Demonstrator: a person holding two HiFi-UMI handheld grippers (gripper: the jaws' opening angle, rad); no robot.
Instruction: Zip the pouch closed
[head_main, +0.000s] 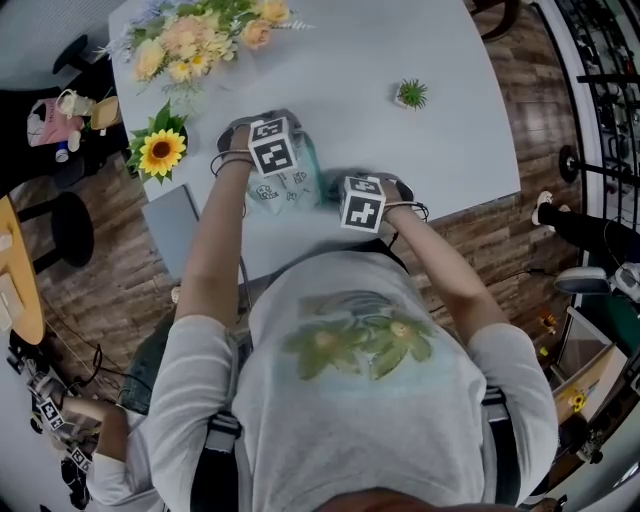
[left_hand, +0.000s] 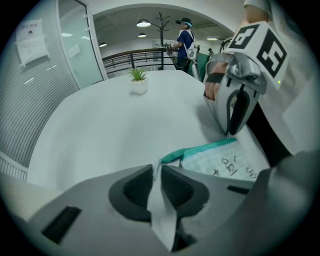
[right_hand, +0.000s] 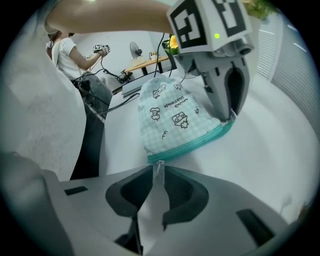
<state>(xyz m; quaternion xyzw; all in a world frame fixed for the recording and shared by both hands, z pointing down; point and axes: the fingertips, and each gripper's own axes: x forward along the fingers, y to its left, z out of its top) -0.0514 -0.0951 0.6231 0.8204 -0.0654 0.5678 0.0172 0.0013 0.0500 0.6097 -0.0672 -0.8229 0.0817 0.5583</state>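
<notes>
the pouch (right_hand: 170, 120), pale green check with small black drawings, lies on the table (head_main: 420, 50) between the two grippers, one at each end of its top edge. its teal zipper (right_hand: 200, 142) runs along that edge and looks shut along the whole stretch seen from the right gripper view. the metal pull (right_hand: 159, 166) sits at the end nearest the right gripper (right_hand: 159, 175), standing up in the slit between that gripper's tips. those jaws are only a sliver apart, with bare table showing through the gap below the pull, and they don't look to be squeezing it.

at the other end, a small whitish tab (left_hand: 157, 165) at the end of the zipper tape pokes in between the tips of the left gripper (left_hand: 156, 174). its jaws are likewise parted by a narrow wedge, close about the tab without clearly pinching it. both grippers point steeply down at the table, each facing the other across the pouch.

further out, a sunflower (head_main: 162, 152) stands just off the left gripper's outer side, with a bunch of pale flowers (head_main: 200, 35) beyond it near the table's far corner. a little potted plant (head_main: 411, 94) sits on the table past the right gripper, well apart from the pouch.
</notes>
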